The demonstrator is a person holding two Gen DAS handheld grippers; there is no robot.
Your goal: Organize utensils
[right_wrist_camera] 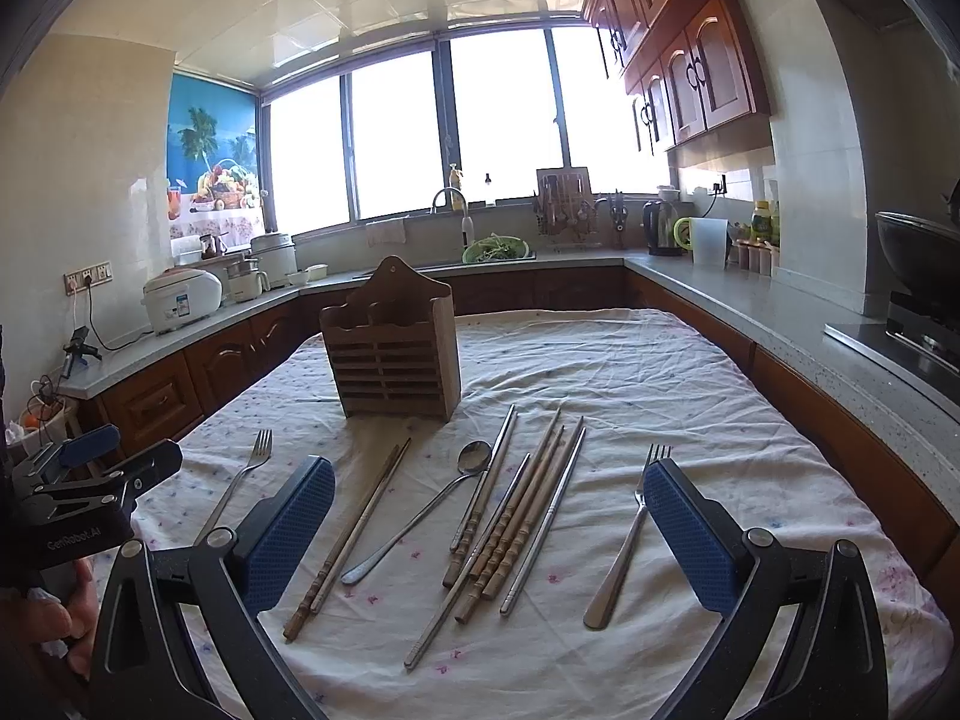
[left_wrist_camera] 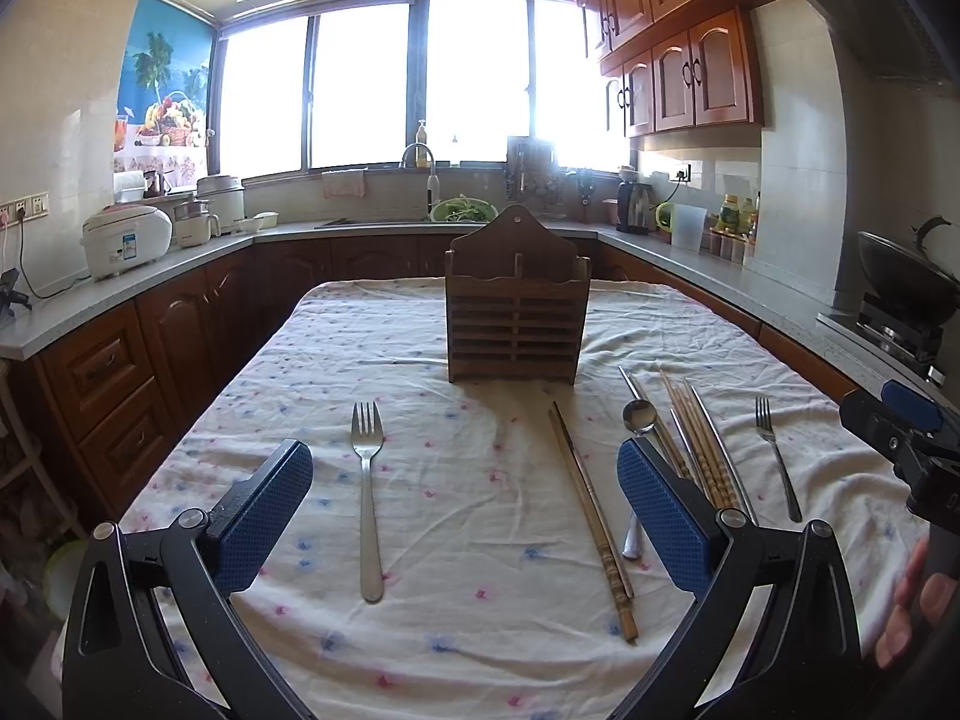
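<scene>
**A:** Status? Use the wooden caddy as reference.

**B:** Nothing picked yet, by the look of it. Left gripper is spread wide with nothing between its pads. Right gripper is the same: wide apart, empty. Both hover above the floral cloth, on the near side of the caddy.

**A:** Utensil layout?

**B:** All flat on the cloth, in front of the caddy, handles toward us. Left fork sits near-left of the caddy, apart from everything else. A chopstick pair lies just right of the caddy's centreline. Further right: spoon, then a mixed bundle of chopsticks, wood and metal, touching and partly crossed. Right fork is rightmost, clear of the bundle.

**A:** Relative to the grippers?

**B:** Left fork lies between the left gripper's fingers, nearer the left pad. The chopstick pair is also inside that span, closer to the right pad. Right gripper straddles the spoon and bundle; right fork is just beside its right pad.

**A:** Best approach?

**B:** My call: start with an isolated piece, a fork. Centre it, pinch across the handle, lift level, tip upright, drop into a caddy slot. The bundle is risky, since a grab may drag neighbours. Thin metal on cloth could slip.
</scene>
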